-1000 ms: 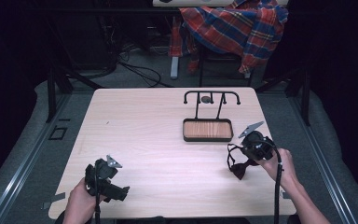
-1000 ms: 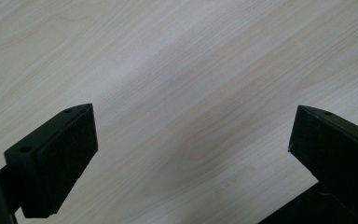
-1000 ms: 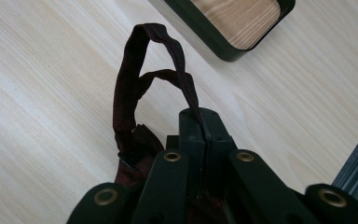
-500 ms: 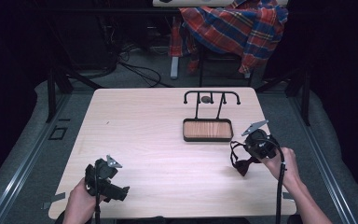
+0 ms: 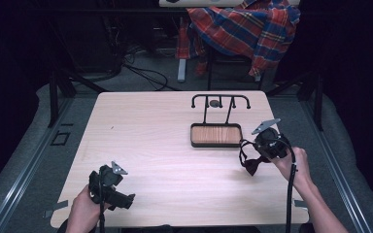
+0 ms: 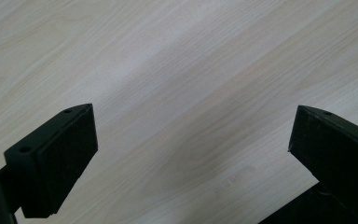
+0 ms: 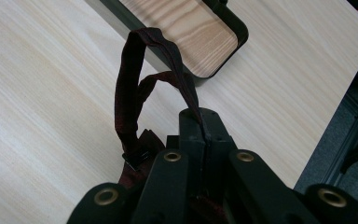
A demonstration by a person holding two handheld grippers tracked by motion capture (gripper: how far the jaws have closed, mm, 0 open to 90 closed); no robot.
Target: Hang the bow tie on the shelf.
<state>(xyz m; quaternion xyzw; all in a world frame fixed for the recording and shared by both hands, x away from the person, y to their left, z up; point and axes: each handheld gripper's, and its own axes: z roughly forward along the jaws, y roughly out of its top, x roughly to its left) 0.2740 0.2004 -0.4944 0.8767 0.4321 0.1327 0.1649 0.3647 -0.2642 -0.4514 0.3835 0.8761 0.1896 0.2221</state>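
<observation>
Maroon bow tie [image 5: 250, 165] pinched by its strap in the right claw [image 5: 252, 156], hanging just over the table [image 5: 175, 141] beside the wooden tray [image 5: 215, 135]
Left claw [image 5: 122, 198] gapes wide, holding nothing, near the front edge. Judged next: carry the tie toward the black rack [image 5: 220, 99]; keep the strap loop open and clear of the tray rim so it hooks cleanly

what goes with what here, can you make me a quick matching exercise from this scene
Things:
1. left gripper
2. right gripper
3. tray
4. plaid shirt

States or places:
a. draped over a chair behind the table
b. jaws apart over bare wood
c. jaws shut on the dark red strap
d. on the table below a black rack

Pairs: 1-b, 2-c, 3-d, 4-a
</observation>
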